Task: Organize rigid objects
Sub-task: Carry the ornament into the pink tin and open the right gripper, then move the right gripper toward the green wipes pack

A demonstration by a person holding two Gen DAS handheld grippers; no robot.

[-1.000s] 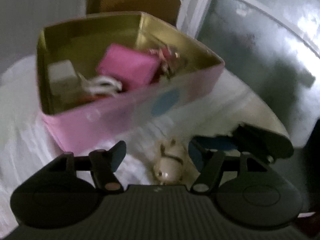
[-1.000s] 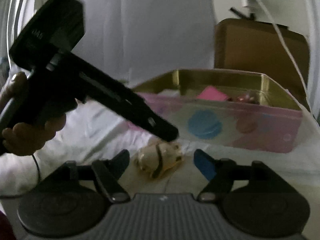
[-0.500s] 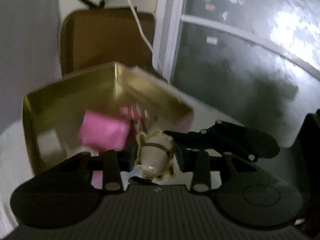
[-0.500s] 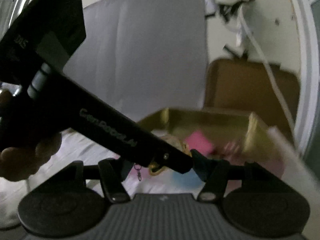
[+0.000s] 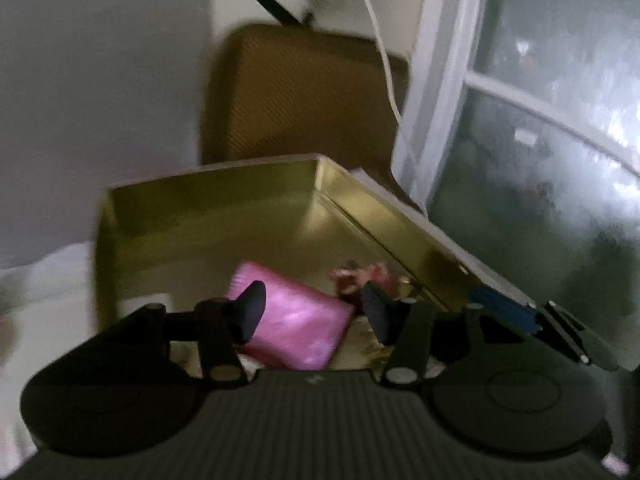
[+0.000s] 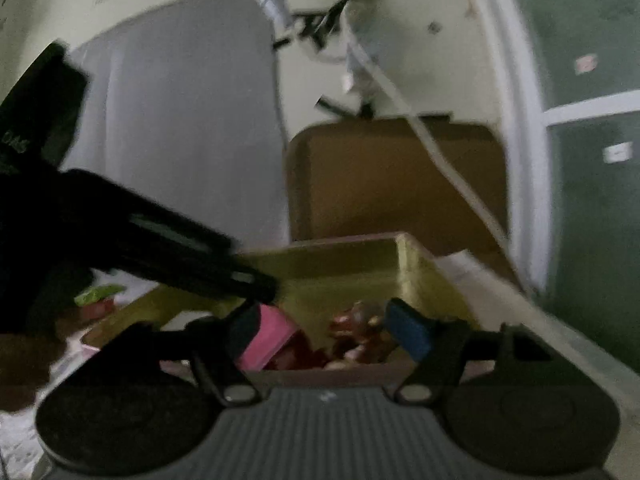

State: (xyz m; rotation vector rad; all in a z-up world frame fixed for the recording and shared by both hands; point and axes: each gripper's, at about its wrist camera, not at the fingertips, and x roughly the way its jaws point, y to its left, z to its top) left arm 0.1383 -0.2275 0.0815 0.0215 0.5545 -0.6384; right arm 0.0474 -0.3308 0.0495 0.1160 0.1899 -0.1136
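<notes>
A gold-lined tin box (image 5: 208, 216) with a pink outside stands open on the white cloth. Inside lie a pink packet (image 5: 304, 332) and a small red trinket (image 5: 360, 276). My left gripper (image 5: 312, 316) is open and empty over the box. My right gripper (image 6: 324, 328) is open and empty at the box's near rim (image 6: 344, 248); the pink packet (image 6: 272, 336) and red trinket (image 6: 360, 332) show between its fingers. The left gripper's black arm (image 6: 168, 256) crosses the right wrist view. The cream keychain figure is out of sight.
A brown chair back (image 5: 308, 96) stands behind the box. A white cable (image 5: 384, 72) hangs over it. A window with a white frame (image 5: 440, 80) is on the right, a grey curtain (image 6: 180, 120) on the left. A green item (image 6: 100, 292) lies left of the box.
The left gripper closed on the cream keychain figure, carried it over the box and opened; the figure is gone from its fingers. Both grippers have risen and moved toward the box.
</notes>
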